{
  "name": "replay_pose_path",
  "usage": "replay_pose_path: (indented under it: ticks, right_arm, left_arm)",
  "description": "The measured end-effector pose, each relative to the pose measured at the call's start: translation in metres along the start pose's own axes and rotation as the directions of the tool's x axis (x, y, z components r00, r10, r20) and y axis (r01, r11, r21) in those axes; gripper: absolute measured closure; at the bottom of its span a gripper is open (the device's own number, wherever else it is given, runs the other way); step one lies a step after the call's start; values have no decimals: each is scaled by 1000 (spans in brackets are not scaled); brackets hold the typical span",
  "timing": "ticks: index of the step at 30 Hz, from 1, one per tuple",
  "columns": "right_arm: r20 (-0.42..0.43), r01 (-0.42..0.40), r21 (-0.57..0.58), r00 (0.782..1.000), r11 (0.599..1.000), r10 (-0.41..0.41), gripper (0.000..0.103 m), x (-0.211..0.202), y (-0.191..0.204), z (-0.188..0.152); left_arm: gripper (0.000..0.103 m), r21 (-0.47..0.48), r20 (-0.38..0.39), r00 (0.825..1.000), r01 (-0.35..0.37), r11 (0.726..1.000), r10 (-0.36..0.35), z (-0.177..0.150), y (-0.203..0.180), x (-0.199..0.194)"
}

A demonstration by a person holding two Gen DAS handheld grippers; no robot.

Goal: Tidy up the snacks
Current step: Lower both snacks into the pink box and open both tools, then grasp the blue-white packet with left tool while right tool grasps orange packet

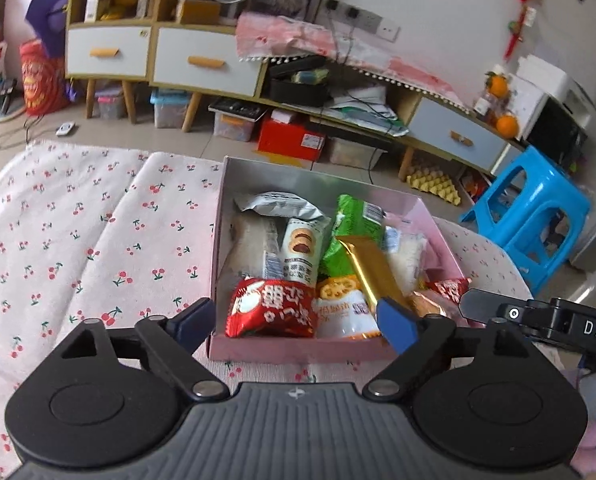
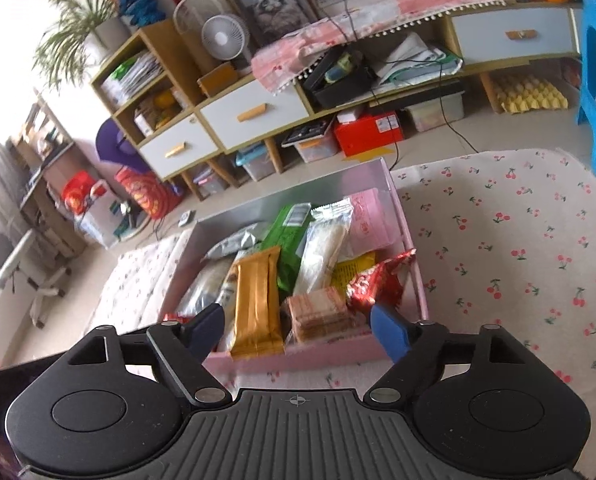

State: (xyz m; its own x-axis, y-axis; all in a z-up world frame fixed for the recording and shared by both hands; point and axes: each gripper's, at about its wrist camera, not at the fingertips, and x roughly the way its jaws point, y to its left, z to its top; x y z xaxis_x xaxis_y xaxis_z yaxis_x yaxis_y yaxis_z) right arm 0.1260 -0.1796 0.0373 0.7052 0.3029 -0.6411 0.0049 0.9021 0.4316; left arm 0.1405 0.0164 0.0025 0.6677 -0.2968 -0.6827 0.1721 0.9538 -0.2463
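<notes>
A pink box (image 1: 298,350) with a silver inside sits on a cherry-print cloth and holds several snack packets. Among them are a red packet (image 1: 272,312), a gold bar (image 1: 371,270), a green packet (image 1: 349,224) and a cream biscuit packet (image 1: 299,252). My left gripper (image 1: 296,324) is open and empty at the box's near edge. In the right wrist view the box (image 2: 329,358) shows the gold bar (image 2: 256,300), a wafer pack (image 2: 317,314) and a red foil packet (image 2: 377,280). My right gripper (image 2: 301,330) is open and empty above the near edge; its black body (image 1: 537,316) shows in the left wrist view.
The cherry-print cloth (image 1: 78,240) covers the surface around the box. A blue plastic stool (image 1: 533,216) stands to the right. A low cabinet with drawers (image 1: 202,60) and storage bins lines the far wall. A desk and chair (image 2: 22,264) stand at the left.
</notes>
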Motion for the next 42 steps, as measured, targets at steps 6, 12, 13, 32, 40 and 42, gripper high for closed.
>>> replay_pose_path:
  ticks: [6, 12, 13, 32, 40, 42]
  right_arm:
    - [-40, 60, -37, 997, 998, -61, 12, -19, -9, -8]
    - [-57, 41, -112, 997, 993, -48, 11, -42, -10, -25]
    - [-59, 34, -130, 997, 991, -42, 11, -45, -9, -29]
    - [-146, -73, -565, 989, 822, -13, 11, -84, -4, -143]
    - [-163, -40, -644, 983, 764, -86, 10, -81, -15, -164]
    - [-153, -38, -639, 985, 768, -78, 9, -81, -19, -164]
  left_arm:
    - [9, 128, -24, 1000, -1, 992, 4, -21, -17, -10]
    - [5, 204, -81, 997, 17, 979, -1, -54, -34, -21]
    - [5, 207, -81, 997, 23, 978, -6, -59, -36, -24]
    - [2, 235, -83, 997, 21, 972, -1, -133, -29, -40]
    - [0, 294, -51, 998, -7, 956, 23, -145, -31, -41]
    - [0, 324, -42, 999, -17, 946, 32, -147, -33, -40]
